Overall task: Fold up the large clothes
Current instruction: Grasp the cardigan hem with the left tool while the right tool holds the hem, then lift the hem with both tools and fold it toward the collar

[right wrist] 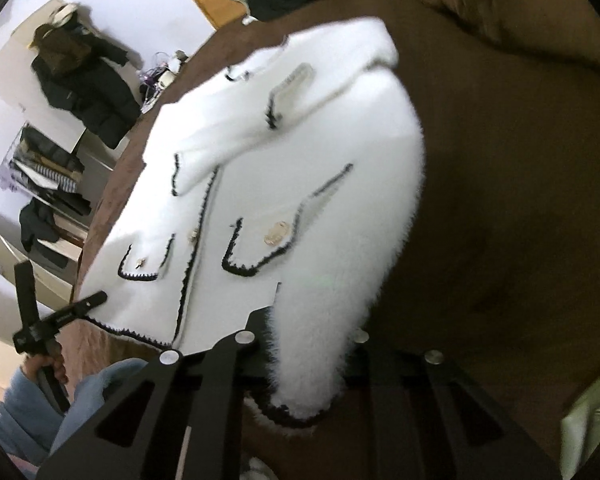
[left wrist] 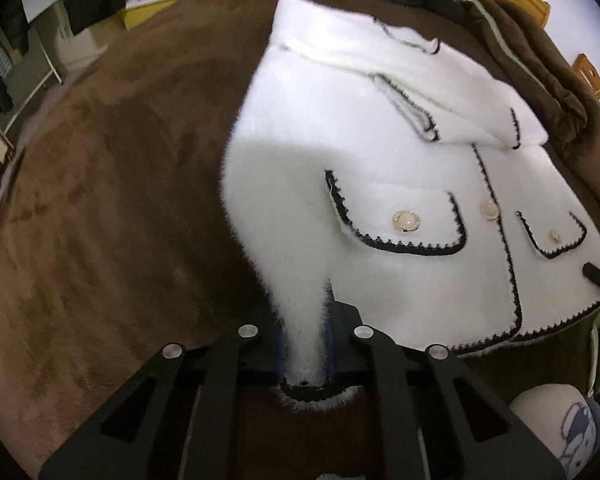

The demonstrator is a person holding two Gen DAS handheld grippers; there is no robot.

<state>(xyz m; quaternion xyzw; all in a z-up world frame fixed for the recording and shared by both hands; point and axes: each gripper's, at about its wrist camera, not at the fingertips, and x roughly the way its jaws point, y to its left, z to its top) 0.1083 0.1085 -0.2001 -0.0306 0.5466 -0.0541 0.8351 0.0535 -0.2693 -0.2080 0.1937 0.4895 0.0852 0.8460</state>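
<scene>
Fluffy white jacket [left wrist: 380,140]; matt brown velvety bedspread [left wrist: 100,200].

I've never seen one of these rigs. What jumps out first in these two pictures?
A fluffy white jacket with black trim and gold buttons lies spread on a brown blanket, filling the middle of both views. Each sleeve end is pinched in a black gripper: the left gripper at the bottom of its own view, the right gripper likewise. A dark coat hangs on the far wall.

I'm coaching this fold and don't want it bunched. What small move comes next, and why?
Probably swing the left gripper rightward, laying the left cuff across the white jacket front. Both cuffs are clamped, the right cuff in the right gripper, and the jacket lies buttons-up on the brown blanket; sleeves likely fold in first.
</scene>
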